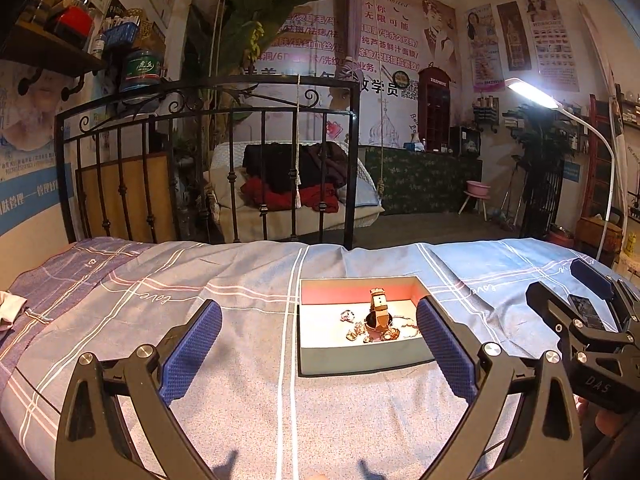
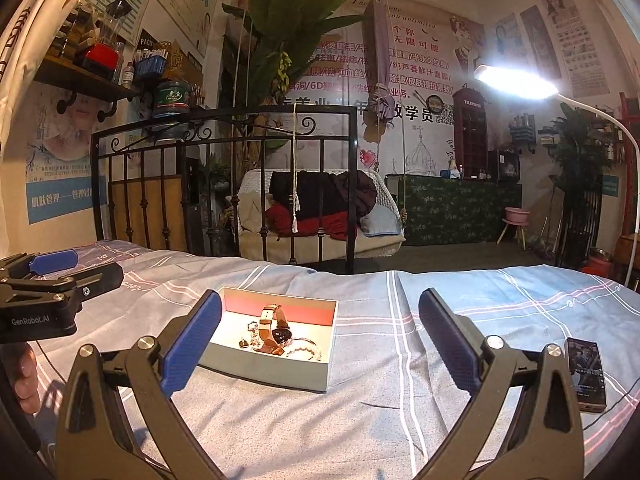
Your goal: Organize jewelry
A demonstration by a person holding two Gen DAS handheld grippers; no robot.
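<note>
Both grippers hover empty over the bed [image 1: 240,360], jaws spread wide. The left gripper [image 1: 320,344] faces the open tray [image 1: 360,364] ahead and slightly right; the right gripper [image 2: 320,340] has it ahead to its left. Inside, a brown-strapped watch [image 2: 274,330] stands among small tangled jewelry [image 1: 352,330]. Neither gripper looks clearly nearer.

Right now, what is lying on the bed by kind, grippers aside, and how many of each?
Open box: 1
Watch, in the box: 1
Pale beaded bracelet, in the box: 1
Phone, on the bedspread right of the box: 1
Small jewelry pieces in the box: tangled, cannot count
Total countable: 4
</note>
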